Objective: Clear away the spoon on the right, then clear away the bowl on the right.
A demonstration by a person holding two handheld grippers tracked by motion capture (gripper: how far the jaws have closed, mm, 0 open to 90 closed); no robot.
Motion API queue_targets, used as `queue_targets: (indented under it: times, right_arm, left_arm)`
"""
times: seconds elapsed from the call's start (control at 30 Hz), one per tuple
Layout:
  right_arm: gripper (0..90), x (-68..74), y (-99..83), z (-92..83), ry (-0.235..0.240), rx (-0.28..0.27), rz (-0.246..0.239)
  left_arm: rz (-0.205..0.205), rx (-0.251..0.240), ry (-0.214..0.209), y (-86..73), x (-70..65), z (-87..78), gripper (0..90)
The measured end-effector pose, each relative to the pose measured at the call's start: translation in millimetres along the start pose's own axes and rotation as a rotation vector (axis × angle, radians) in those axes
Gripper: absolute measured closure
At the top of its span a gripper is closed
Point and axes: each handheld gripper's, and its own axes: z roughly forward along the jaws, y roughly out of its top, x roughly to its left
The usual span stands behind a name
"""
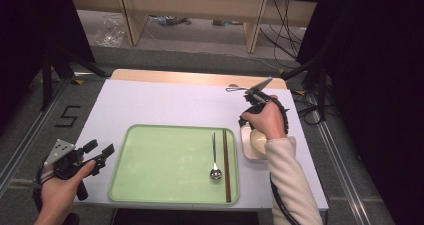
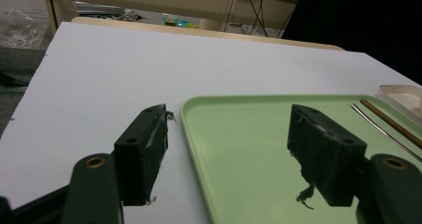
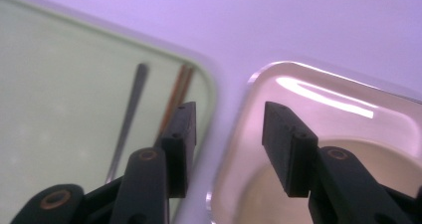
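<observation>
The right gripper (image 3: 229, 149) is hovering with jaws released and empty, just above the dish (image 1: 250, 144) lying right of the tray (image 1: 150, 185), far nearer it than the left gripper (image 1: 98, 152), also standing open and empty off the tray's left edge.

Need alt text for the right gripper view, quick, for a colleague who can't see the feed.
The right gripper hangs open with nothing between its black jaws, above the gap between a green tray and a white square dish. A metal spoon and brown chopsticks lie side by side on the tray near its edge.
</observation>
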Motion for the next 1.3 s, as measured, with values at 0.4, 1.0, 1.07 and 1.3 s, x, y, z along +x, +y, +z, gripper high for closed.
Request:
queue_targets:
  times: [0.4,1.0,1.07,1.3]
  right_arm:
    - [49.7,-57.0,-20.0,-24.4,-0.093,0.007,0.148]
    - [47.3,-74.2,-28.9,-27.2,-0.115,0.017,0.166]
    - [47.3,-78.8,-28.6,-25.3,-0.114,0.007,0.122]
    - [47.6,-82.7,-31.2,-16.2,-0.12,0.055,0.122]
  left_arm:
    - [0.003,0.003,0.002,0.5,-1.3,4.2,32.1]
    - [0.006,0.001,-0.001,1.2,-1.6,3.4,32.1]
    - [0.007,0.002,-0.002,0.6,-1.4,3.6,32.1]
    - [0.002,0.003,-0.007,0.5,-2.0,2.9,32.1]
